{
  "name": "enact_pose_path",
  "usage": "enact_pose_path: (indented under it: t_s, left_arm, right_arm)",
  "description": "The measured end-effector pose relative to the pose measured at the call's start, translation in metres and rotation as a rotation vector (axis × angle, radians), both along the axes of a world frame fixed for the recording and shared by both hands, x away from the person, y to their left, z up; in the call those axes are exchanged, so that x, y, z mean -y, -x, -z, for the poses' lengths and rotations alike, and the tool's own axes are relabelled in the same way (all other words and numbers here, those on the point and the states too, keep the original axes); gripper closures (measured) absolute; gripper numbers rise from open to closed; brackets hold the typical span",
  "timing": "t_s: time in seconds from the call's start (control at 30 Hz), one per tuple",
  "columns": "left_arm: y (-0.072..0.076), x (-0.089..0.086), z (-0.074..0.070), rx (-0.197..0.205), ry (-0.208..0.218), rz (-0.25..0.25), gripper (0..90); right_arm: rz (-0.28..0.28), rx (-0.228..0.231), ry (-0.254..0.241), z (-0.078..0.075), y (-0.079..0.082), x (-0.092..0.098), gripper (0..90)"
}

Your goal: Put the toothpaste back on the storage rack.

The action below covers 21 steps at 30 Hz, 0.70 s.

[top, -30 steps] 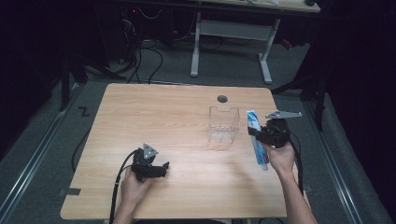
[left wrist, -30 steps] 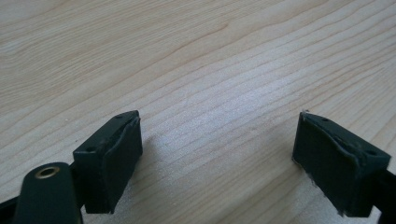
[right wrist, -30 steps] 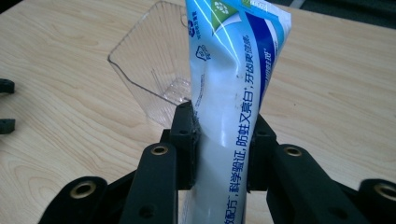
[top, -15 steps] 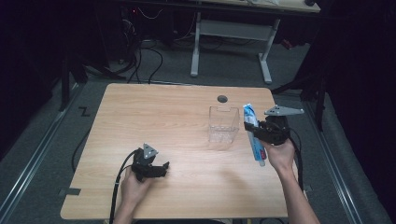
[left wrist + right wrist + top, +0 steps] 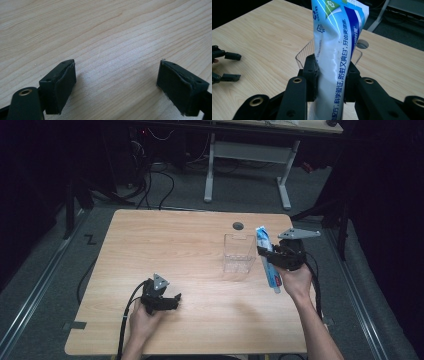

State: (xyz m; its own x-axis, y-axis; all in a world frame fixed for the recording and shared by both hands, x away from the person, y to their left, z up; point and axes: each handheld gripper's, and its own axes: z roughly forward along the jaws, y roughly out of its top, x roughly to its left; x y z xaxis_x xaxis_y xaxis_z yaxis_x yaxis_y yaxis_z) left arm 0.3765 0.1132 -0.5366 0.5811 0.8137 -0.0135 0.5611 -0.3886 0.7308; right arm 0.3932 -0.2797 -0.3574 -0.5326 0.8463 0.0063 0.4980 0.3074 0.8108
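Lifting toothpaste tube [image 5: 266, 256] off the desk [image 5: 180, 245] since a second ago, right gripper [image 5: 280, 257] jaws clamped on it beside clear bin [image 5: 239, 252]; likely dropping it in next; left gripper [image 5: 167, 301] jaws wide, empty, resting

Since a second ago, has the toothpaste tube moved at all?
Yes. The toothpaste tube, clamped in the right gripper, has tipped up off the table and leans closer to the clear bin.

Item count on the table [image 5: 175, 250]: one toothpaste tube [image 5: 266, 256], one clear plastic container [image 5: 238, 252], two handheld grippers: left gripper [image 5: 172, 301] and right gripper [image 5: 264, 253].
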Motion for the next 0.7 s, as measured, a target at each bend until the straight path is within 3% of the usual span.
enact_pose_path:
  t_s: [0.7]
  left_arm:
    - [0.000,0.000,0.000,0.000,0.000,0.000,15.9]
  right_arm:
    - [-0.032,0.025,-0.004,-0.015,-0.011,-0.027,70.7]
